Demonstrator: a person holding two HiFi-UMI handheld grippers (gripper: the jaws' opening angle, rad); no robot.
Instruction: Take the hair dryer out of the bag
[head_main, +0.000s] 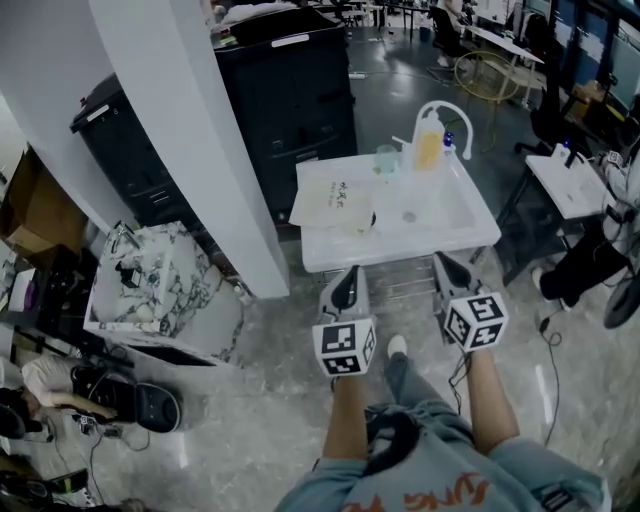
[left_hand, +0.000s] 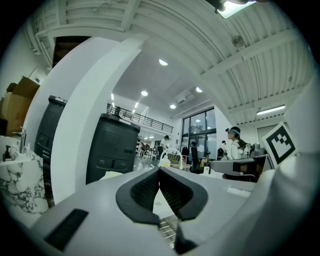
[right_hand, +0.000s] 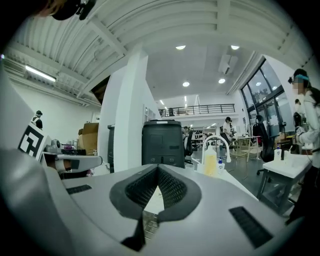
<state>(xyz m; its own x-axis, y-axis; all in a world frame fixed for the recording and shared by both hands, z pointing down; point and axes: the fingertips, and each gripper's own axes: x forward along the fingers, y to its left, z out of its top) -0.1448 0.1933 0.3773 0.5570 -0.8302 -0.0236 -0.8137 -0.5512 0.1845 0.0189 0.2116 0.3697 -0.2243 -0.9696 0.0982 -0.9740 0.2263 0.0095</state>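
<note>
Your forearms (head_main: 349, 420) reach level at the head view's bottom — left gripper (head_main: 347, 275) and right gripper (head_main: 446, 263) side by side before the table (head_main: 470, 228); the bag (head_main: 334, 203) lies on it mid-frame, print unreadable. Left gripper view: jaws together, empty. Right gripper view — likewise.

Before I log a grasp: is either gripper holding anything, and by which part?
Nothing is held. The left gripper and the right gripper are both shut and empty.

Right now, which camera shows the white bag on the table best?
The head view: the white bag lies flat on the table, seen whole from above. The left and right gripper views look level across the table, so at most a pale edge-on sliver shows.
</note>
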